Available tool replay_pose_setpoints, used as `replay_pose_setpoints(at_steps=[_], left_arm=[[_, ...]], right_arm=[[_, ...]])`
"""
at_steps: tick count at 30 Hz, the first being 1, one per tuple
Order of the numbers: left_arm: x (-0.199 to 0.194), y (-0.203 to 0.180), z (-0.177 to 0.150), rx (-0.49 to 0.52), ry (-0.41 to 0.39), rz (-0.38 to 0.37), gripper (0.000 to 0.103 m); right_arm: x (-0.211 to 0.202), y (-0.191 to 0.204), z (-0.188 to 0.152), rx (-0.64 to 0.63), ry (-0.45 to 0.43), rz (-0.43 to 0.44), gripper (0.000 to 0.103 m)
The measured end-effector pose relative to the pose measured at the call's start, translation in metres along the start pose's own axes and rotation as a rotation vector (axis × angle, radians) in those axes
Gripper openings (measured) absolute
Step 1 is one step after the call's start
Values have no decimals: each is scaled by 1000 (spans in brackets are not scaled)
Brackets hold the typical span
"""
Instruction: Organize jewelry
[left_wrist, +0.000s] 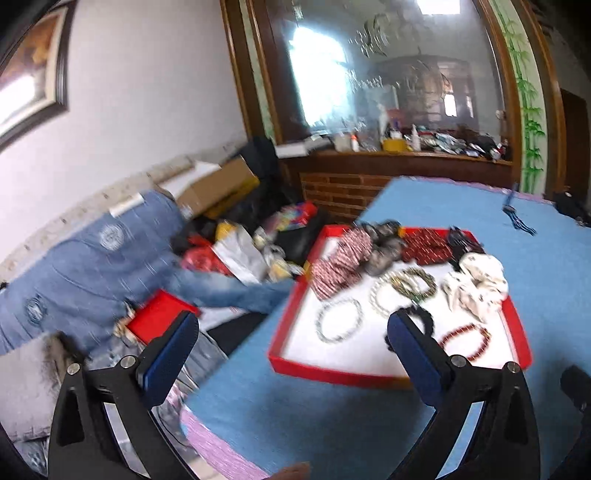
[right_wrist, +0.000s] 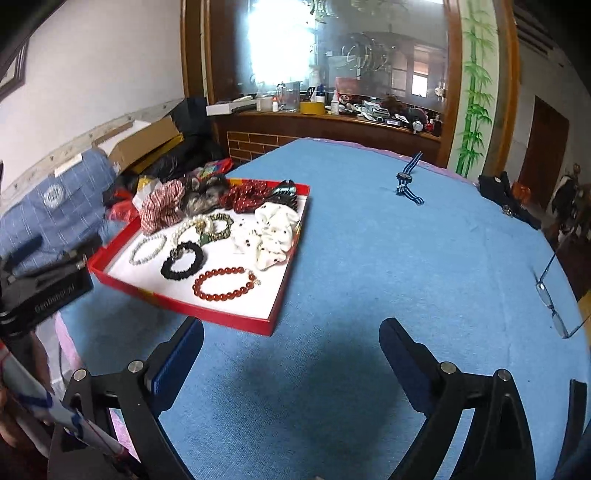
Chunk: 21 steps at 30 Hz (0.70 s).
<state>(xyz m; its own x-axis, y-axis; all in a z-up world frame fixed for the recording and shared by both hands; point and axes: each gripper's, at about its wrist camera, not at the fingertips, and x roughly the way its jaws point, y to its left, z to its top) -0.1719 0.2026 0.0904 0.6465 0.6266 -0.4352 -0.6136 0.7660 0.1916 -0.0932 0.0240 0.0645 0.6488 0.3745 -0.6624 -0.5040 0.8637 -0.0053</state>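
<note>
A red tray (right_wrist: 236, 323) with a white floor sits on the blue table (right_wrist: 369, 258). In it lie a red bead bracelet (right_wrist: 223, 282), a black bracelet (right_wrist: 183, 260), a pale bead bracelet (right_wrist: 147, 249), a pearl one, a green one, and several scrunchies (right_wrist: 275, 230). The tray also shows in the left wrist view (left_wrist: 332, 373), with the red bracelet (left_wrist: 465, 341) there. My left gripper (left_wrist: 291, 328) is open and empty, near the tray's near-left corner. My right gripper (right_wrist: 291, 341) is open and empty over bare cloth, right of the tray.
A blue striped watch (right_wrist: 408, 184) lies far on the table. Glasses (right_wrist: 554, 295) lie at the right edge. The table's left edge (left_wrist: 207, 435) drops to a cluttered floor with a blue bag (left_wrist: 92, 254), a small red box (left_wrist: 162, 319) and cardboard boxes. A wooden counter stands behind.
</note>
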Motion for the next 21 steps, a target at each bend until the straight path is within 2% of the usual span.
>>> replay_pose_setpoints(at_steps=[5,7,21], left_arm=[[8,-5,-1,32,37,-9,102],[12,-9,-3,47,48,12,102],[12,-28,-3,53,82,1,102]], right_arm=[[7,4,1,-20,2,-11,98],[8,6,2,-26,3,-2,98],[12,-5,-5,-57,18,-35,99]])
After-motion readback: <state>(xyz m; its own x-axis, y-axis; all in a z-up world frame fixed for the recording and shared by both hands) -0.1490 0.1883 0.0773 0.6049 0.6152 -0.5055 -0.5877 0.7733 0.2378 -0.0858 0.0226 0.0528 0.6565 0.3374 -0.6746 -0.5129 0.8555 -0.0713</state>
